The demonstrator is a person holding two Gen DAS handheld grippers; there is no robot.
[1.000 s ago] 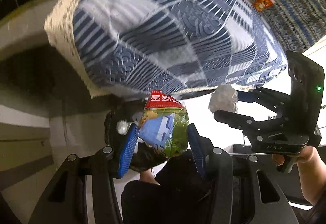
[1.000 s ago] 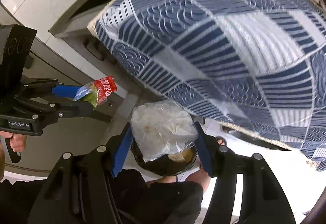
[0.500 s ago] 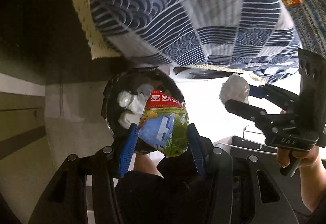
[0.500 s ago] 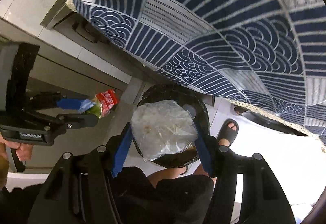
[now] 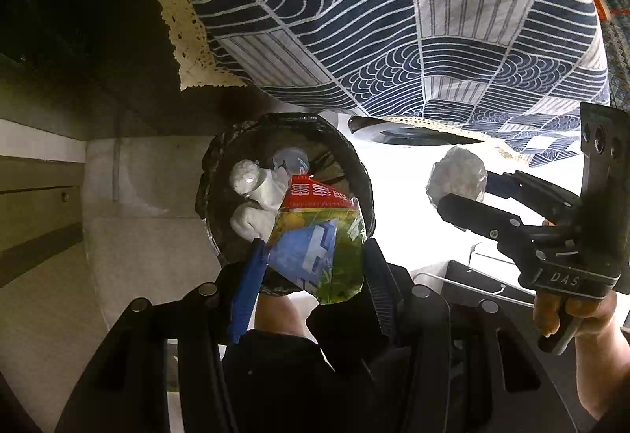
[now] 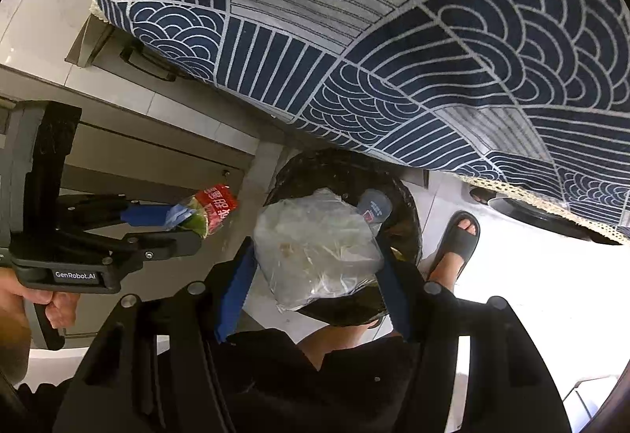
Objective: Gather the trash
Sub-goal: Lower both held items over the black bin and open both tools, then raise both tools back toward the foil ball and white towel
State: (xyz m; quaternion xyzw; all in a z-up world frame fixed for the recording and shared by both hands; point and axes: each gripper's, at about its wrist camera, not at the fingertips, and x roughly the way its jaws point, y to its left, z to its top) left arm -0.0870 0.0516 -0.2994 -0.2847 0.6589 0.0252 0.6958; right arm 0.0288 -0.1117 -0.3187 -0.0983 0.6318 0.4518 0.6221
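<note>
two wrappers held over the black bin

the snack wrapper (image 5: 315, 244) is glossy, crinkled film with a red band of white characters at the top, a blue panel and green and yellow print below. it sits pinched between the blue pads of the left gripper (image 5: 311, 267), whose jaws are narrowed onto it, directly above the open mouth of the trash bin (image 5: 220, 173). from the right wrist view the same wrapper (image 6: 208, 210) sticks out of that gripper's tips, just left of the bin.

the clear plastic bag (image 6: 315, 248) is crumpled, cloudy film with pale scraps showing through it. the right gripper (image 6: 315, 275) has it clamped between its blue-padded fingers, jaws about half spread around its bulk, over the bin (image 6: 405, 212). in the left wrist view this bag (image 5: 456, 179) shows as a whitish ball at the tips of the right gripper (image 5: 460, 192), right of the bin and apart from it.

the bin is round and lined with a wrinkled black bag. inside lie white crumpled tissues (image 5: 256, 196) and a small clear cup (image 5: 291, 159).

a table cloth (image 5: 393, 19), navy with white wave and stripe patches and a cream lace edge, hangs above the bin. the floor (image 6: 531, 275) is pale and bright. grey cabinet fronts (image 6: 149, 157) stand to the left. a foot in a dark slide sandal (image 6: 456, 240) rests beside the bin.
</note>
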